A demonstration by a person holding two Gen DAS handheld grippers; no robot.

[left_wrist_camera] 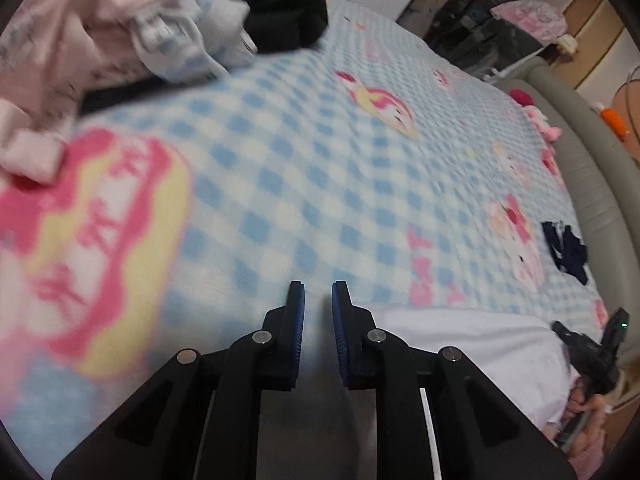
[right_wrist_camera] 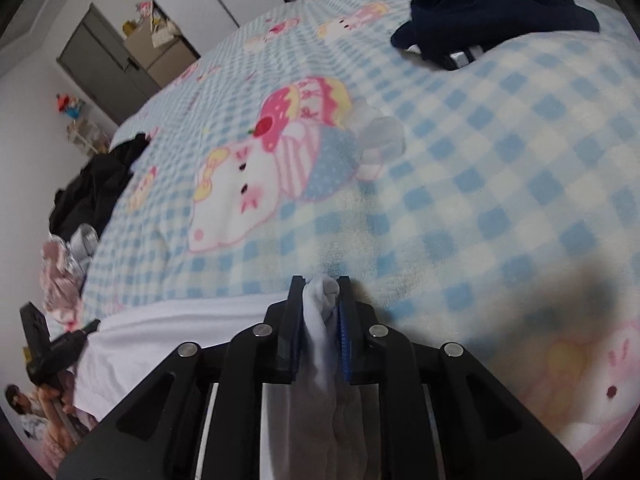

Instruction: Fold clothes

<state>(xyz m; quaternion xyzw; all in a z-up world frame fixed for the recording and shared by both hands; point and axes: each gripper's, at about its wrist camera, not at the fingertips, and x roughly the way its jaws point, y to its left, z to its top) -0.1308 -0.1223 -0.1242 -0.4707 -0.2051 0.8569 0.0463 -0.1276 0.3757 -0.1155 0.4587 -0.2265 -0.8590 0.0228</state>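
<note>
sock (right_wrist_camera: 320, 312) pinched between right tool (right_wrist_camera: 320, 292) pads

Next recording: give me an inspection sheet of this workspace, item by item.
Surface: bed with blue checked cartoon blanket, white sheet at its near edge.
Job's things: white garment pinched in the right claw; navy garment lying far on the blanket; small pale garment mid-blanket.
Clutter: heap of pink, white and black clothes at the bed's far side.
Grippers: left claw narrowly open, nothing between its pads; right claw shut on the white garment.
Cables: nothing seen.
Surroundings: dark door, padded bed frame.
</note>
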